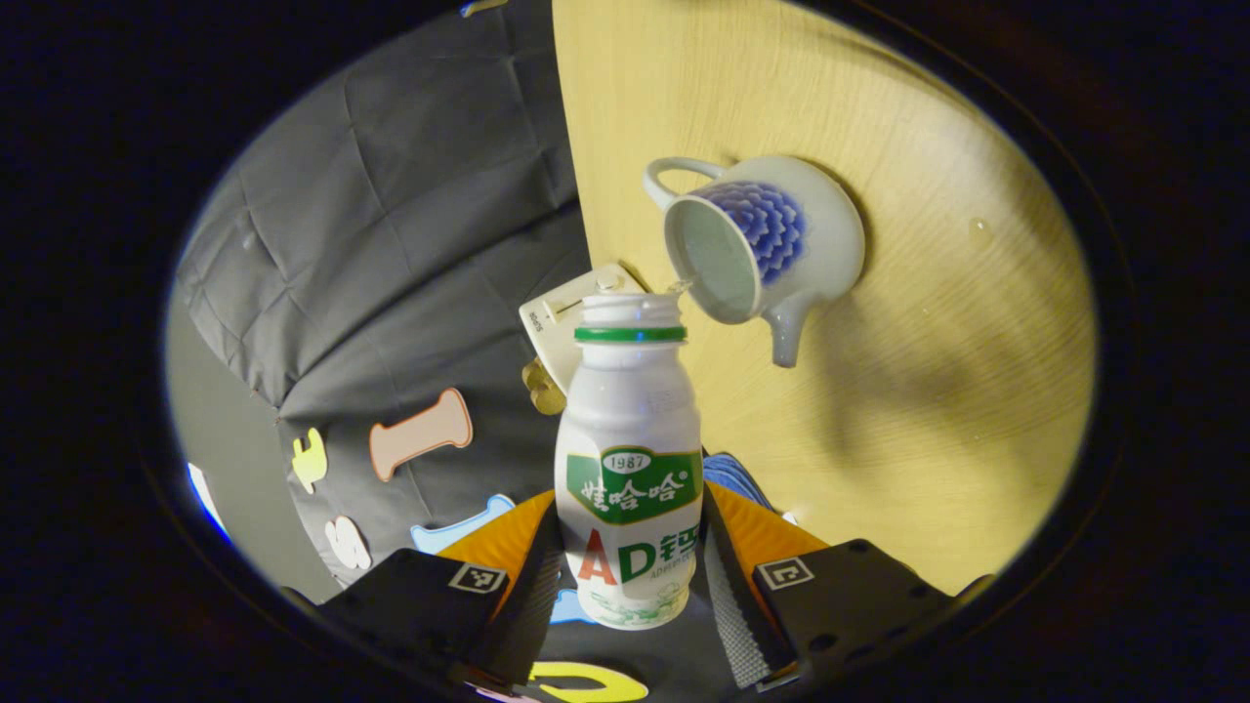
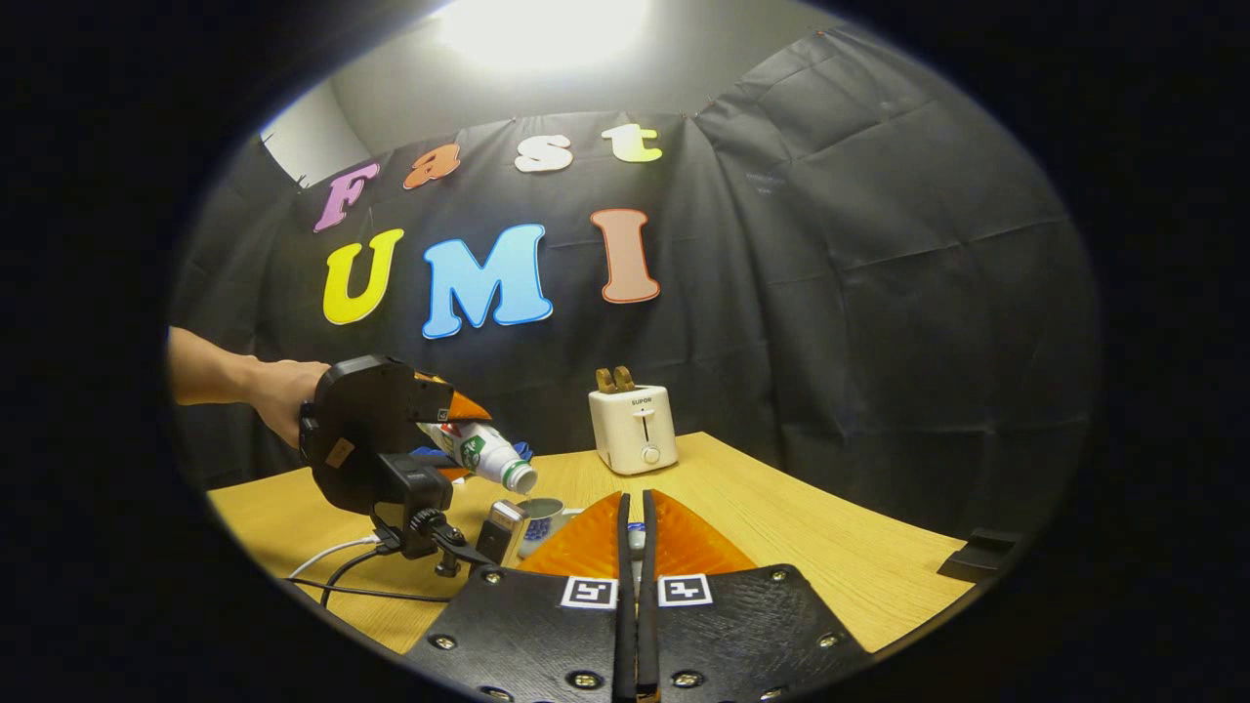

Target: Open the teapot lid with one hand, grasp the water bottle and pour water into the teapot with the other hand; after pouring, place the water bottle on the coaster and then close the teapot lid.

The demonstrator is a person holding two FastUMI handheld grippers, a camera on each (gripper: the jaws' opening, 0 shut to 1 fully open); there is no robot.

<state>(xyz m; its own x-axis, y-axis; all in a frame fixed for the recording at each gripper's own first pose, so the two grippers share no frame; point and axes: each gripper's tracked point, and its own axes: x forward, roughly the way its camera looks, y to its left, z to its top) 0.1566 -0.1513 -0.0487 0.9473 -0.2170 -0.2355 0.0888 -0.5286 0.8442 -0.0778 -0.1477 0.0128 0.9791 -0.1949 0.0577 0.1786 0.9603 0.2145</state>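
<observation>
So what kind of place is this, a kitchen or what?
Probably not a real kitchen: it looks like a recording booth set up like one. A black cloth wall hangs behind a wooden table holding a toaster and a teapot, and a person's hand-held gripper tips a bottle.

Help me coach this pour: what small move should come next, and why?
Probably tip the bottle a little further. The left gripper holds it tilted, mouth just above the open teapot, and no stream is visible.
</observation>
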